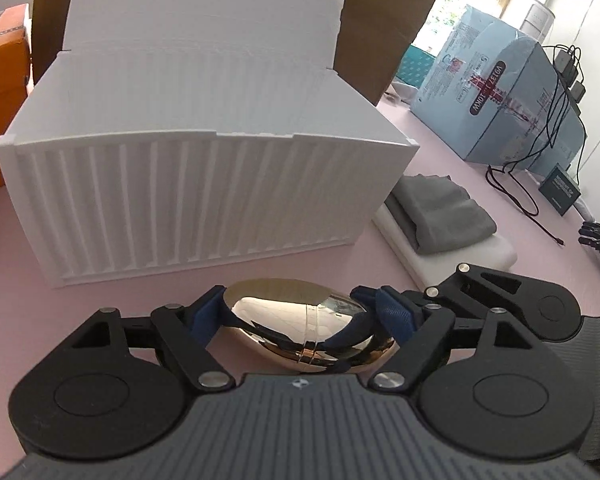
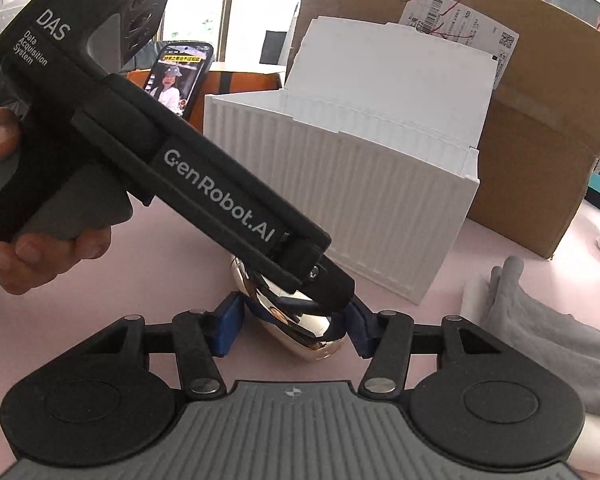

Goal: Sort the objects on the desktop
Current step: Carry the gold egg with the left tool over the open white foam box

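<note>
A shiny gold egg-shaped case [image 1: 300,320] lies low over the pink table, just in front of a white ribbed storage box [image 1: 204,200]. My left gripper [image 1: 300,312] is shut on the gold case, its blue pads [image 1: 204,316] pressing both ends. In the right wrist view the left gripper's black body [image 2: 220,184] crosses diagonally from a person's hand [image 2: 52,256] down to the gold case [image 2: 300,332]. My right gripper [image 2: 294,324] is open, its blue pads [image 2: 230,320] flanking the case closely. The white box [image 2: 380,208] stands open-topped behind.
A folded grey cloth [image 1: 440,212] on a white foam pad [image 1: 460,256] lies right of the box. A large cardboard box [image 2: 540,140] stands behind. A blue package [image 1: 500,92], black cables [image 1: 540,152], an orange box [image 1: 0,100] and a phone [image 2: 180,76] surround them.
</note>
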A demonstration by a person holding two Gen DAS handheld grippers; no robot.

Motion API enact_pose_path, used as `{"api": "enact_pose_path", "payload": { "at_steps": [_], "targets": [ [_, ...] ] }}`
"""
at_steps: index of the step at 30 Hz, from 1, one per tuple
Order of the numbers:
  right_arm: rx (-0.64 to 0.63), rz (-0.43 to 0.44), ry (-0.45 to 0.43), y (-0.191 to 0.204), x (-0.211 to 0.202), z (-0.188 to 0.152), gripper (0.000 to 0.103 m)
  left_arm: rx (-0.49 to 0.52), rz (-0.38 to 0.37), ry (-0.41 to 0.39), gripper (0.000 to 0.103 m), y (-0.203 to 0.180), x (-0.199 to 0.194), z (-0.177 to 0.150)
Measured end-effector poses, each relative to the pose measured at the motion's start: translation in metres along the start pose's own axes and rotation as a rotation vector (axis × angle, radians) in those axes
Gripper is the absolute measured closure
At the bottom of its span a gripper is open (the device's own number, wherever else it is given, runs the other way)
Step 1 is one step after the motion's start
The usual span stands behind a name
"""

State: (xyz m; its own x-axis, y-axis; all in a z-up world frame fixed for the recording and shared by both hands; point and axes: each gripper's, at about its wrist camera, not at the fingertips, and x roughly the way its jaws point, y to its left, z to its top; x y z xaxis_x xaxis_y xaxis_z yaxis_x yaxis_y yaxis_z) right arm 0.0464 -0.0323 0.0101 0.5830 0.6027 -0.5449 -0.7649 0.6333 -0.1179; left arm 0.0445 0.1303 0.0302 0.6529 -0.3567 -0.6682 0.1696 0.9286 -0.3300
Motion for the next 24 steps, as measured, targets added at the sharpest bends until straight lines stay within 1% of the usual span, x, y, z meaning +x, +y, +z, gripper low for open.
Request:
{"api": "enact_pose_path", "payload": {
  "at_steps": [2, 5, 12, 15, 18, 24],
  "targets": [
    [0.006, 0.0, -0.01, 0.0, -0.003, 0.0, 0.052, -0.005, 0.0, -0.004, 0.026, -0.001, -0.001, 0.001],
    [0.01, -0.006, -0.036, -0.001, -0.011, 0.002, 0.053, 0.018, 0.007, -0.031, 0.027, -0.01, -0.009, 0.003],
    [0.03, -0.034, -0.169, -0.012, -0.052, 0.012, 0.053, 0.091, -0.01, -0.151, 0.027, -0.043, -0.041, 0.019],
    [0.03, -0.055, -0.227, -0.018, -0.069, 0.018, 0.053, 0.123, -0.019, -0.203, 0.027, -0.058, -0.055, 0.025],
    [0.021, -0.086, -0.275, -0.024, -0.084, 0.026, 0.054, 0.145, -0.038, -0.238, 0.028, -0.069, -0.065, 0.038],
    [-0.005, -0.157, -0.341, -0.034, -0.109, 0.044, 0.054, 0.174, -0.076, -0.324, 0.028, -0.089, -0.079, 0.06]
  ]
}}
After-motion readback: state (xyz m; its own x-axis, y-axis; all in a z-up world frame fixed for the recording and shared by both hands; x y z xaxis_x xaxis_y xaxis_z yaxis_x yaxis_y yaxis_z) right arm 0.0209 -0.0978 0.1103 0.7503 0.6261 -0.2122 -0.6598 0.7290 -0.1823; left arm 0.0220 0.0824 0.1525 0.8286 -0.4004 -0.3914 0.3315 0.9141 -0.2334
